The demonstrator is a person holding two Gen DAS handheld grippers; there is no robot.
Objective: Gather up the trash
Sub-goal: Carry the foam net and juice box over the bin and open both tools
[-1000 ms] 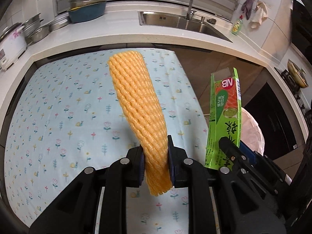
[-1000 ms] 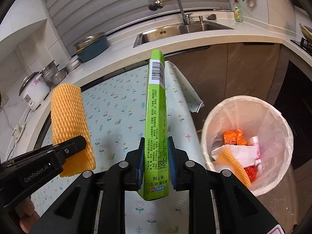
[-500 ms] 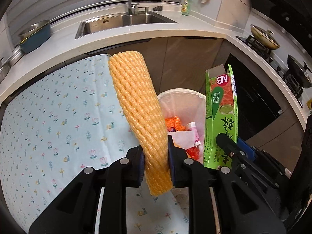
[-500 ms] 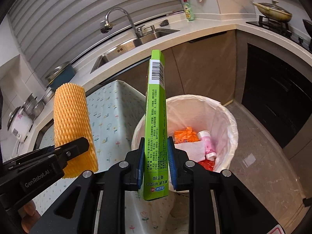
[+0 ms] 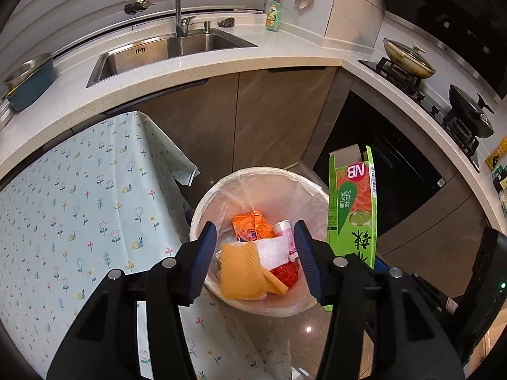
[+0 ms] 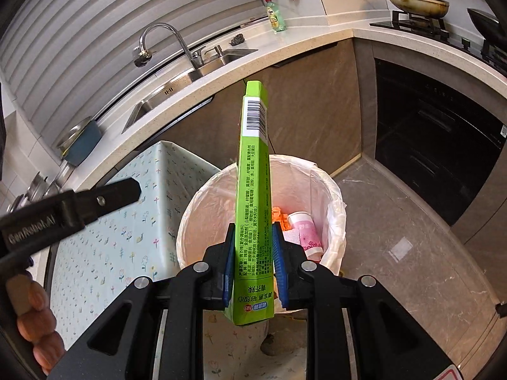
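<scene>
My left gripper (image 5: 255,237) is open and empty above a white-lined trash bin (image 5: 304,180). An orange foam net (image 5: 240,272) lies in the bin on an orange wrapper, white paper, a pink bottle and red trash. My right gripper (image 6: 252,240) is shut on a tall green carton (image 6: 253,196), held upright over the bin (image 6: 336,196). The carton also shows in the left wrist view (image 5: 353,209), at the bin's right rim. The left gripper's finger (image 6: 95,201) shows at the left of the right wrist view.
A table with a floral cloth (image 5: 79,196) stands left of the bin. Behind are a counter with a sink (image 5: 171,49), brown cabinets, a black oven (image 6: 437,145) and a stove with pans (image 5: 408,58). Grey tiled floor (image 6: 405,253) lies right of the bin.
My left gripper has opened and let go of the orange foam net, which now lies in the bin. Both grippers have moved right, over the bin. The right gripper keeps the carton.
</scene>
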